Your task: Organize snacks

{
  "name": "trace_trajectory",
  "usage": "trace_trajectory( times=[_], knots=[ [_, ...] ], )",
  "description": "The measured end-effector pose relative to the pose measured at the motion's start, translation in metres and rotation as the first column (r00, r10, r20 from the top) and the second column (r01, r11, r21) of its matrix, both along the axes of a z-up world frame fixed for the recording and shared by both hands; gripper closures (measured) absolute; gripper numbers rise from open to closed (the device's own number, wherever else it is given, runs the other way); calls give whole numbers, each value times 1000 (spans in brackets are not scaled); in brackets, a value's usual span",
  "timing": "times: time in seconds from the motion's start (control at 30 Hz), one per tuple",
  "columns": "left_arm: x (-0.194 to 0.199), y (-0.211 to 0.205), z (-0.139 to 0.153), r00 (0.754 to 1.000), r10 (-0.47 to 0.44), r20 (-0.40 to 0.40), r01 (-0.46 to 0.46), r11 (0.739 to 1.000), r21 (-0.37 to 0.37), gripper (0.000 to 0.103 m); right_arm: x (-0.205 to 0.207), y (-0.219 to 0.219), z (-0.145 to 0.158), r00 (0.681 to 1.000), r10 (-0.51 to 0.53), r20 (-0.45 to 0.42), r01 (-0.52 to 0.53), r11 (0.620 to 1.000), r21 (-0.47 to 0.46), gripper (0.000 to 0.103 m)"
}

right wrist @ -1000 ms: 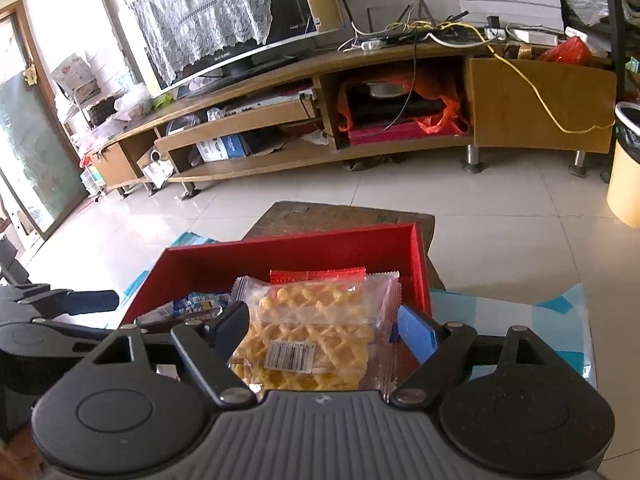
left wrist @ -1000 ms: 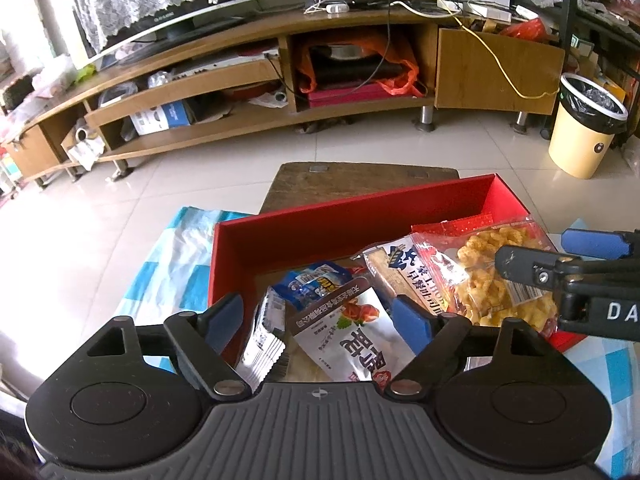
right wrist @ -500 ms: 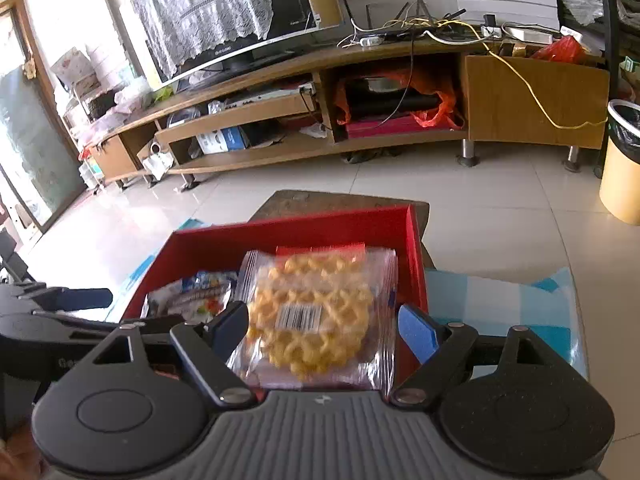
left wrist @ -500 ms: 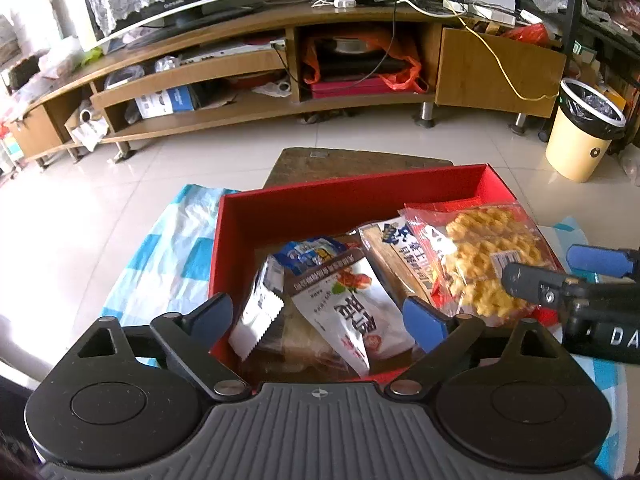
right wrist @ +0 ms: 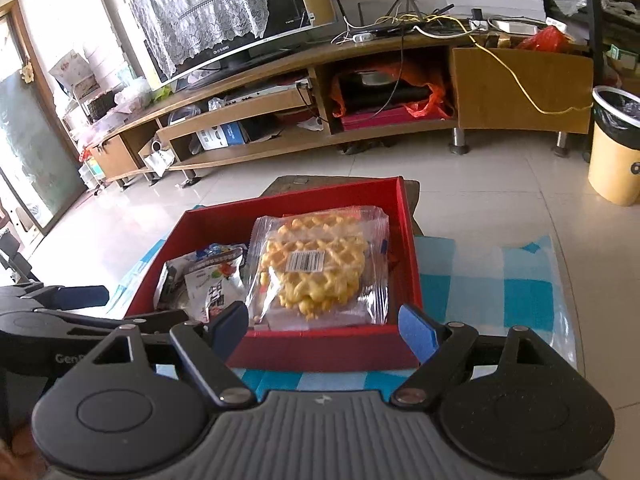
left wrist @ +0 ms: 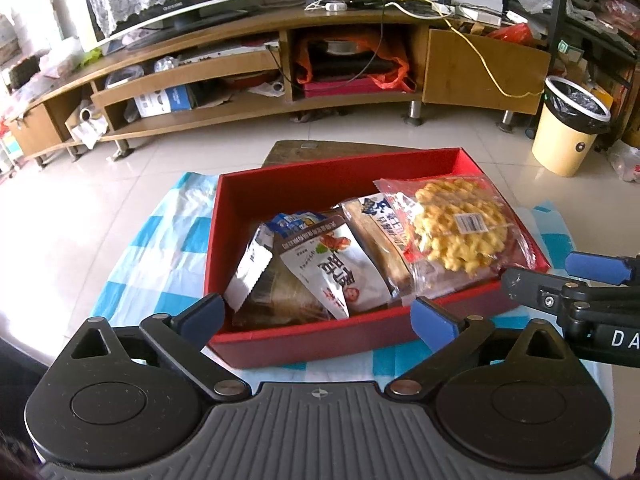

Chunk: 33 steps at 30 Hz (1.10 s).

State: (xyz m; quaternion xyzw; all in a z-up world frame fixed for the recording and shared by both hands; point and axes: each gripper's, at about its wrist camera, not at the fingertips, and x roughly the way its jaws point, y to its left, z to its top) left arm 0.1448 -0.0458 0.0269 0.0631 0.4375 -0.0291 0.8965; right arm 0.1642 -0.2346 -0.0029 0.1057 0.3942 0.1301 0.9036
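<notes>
Checked blue-and-white cloth (left wrist: pixel 160 248) covered the table, bare cloth free on the left and right (right wrist: pixel 500 280) of the box. Red box (left wrist: pixel 320 184) sat mid-table, far wall up, back half inside empty. TV stand (left wrist: pixel 248 60) and bin (left wrist: pixel 568 128) stood well apart across the tiled floor.

Inside, left to right: silver-edged packet (left wrist: pixel 248 272), white-and-brown snack bag (left wrist: pixel 340 264), tan bar packet (left wrist: pixel 376 236), clear waffle-cookie pack (left wrist: pixel 460 232) with barcode, leaning on the right wall.

Left hand-held gripper (left wrist: pixel 320 316) was just short of the box's near wall, jaws opening, nearly full width, nothing between them. Right hand-held gripper (right wrist: pixel 324 328) sat at the near right corner, jaws partly apart, empty, blue pads clear of the waffle pack.
</notes>
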Motion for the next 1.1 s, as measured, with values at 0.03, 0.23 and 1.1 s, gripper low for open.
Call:
trace_trajectory(
  times=[0.03,0.23,1.1],
  knots=[
    [-3,0,1,1000,2,3,-2,1000,0,1,-3,0,1,1000,-1,1,1,1000,1,21],
    [-20,4,6,1000,12,13,-12,1000,-15,1,-27,-1,7,1000,-14,14,14,1000,12,21],
    [-88,18,1,1000,4,-26,-6,997,-78,0,-102,3,-5,998,-48,-46,49,998,37,21]
  ],
)
